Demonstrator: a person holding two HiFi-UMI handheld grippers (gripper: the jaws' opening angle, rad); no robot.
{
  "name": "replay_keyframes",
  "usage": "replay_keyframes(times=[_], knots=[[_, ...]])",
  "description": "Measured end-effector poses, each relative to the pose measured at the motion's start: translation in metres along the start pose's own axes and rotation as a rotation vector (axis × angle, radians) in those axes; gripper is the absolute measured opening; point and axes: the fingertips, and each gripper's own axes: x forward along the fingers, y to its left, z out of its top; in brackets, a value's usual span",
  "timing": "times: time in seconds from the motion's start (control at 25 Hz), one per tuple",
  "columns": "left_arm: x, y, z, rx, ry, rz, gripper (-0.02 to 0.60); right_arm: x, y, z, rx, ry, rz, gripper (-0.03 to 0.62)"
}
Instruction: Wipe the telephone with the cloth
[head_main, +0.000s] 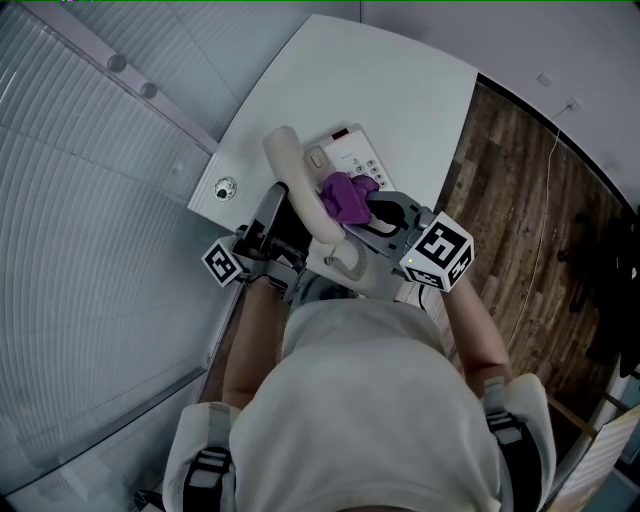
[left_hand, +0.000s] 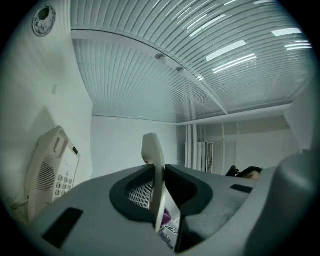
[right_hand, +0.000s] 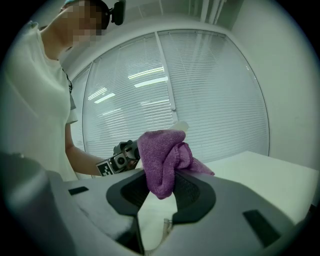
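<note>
The cream telephone base (head_main: 352, 158) lies on the white table (head_main: 400, 90); in the left gripper view the base (left_hand: 52, 170) appears at the left. Its handset (head_main: 300, 185) is lifted off the base. My left gripper (head_main: 283, 222) is shut on the handset (left_hand: 155, 165), which stands edge-on between the pads. My right gripper (head_main: 375, 212) is shut on a bunched purple cloth (head_main: 345, 197) that rests against the middle of the handset. In the right gripper view the cloth (right_hand: 162, 155) bulges out of the jaws, and the cream handset (right_hand: 152, 220) shows below it.
A round socket cover (head_main: 225, 188) sits in the table near its left edge. Window blinds (head_main: 80, 200) run close along the left. Wooden floor (head_main: 520, 200) with a thin cable lies to the right of the table.
</note>
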Motion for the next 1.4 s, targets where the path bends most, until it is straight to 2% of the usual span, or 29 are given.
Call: replay_keyframes(times=[0.52,0.8,1.12,1.4], knots=[[0.012,-0.004,0.003,0.020,0.024,-0.022,0.078,-0.011,-0.002,-0.020,0.110,-0.011,-0.028,0.132],[0.013,-0.002,0.000,0.035,0.044,-0.009,0.077,-0.016,0.001,-0.035,0.144,0.005,-0.045,0.132],[0.007,0.013,-0.001,0.059,0.057,0.053,0.075,-0.026,-0.019,-0.046,0.158,0.030,-0.157,0.132],[-0.006,0.041,0.000,0.042,0.037,0.127,0.075,-0.036,-0.033,-0.055,0.177,0.046,-0.235,0.132]])
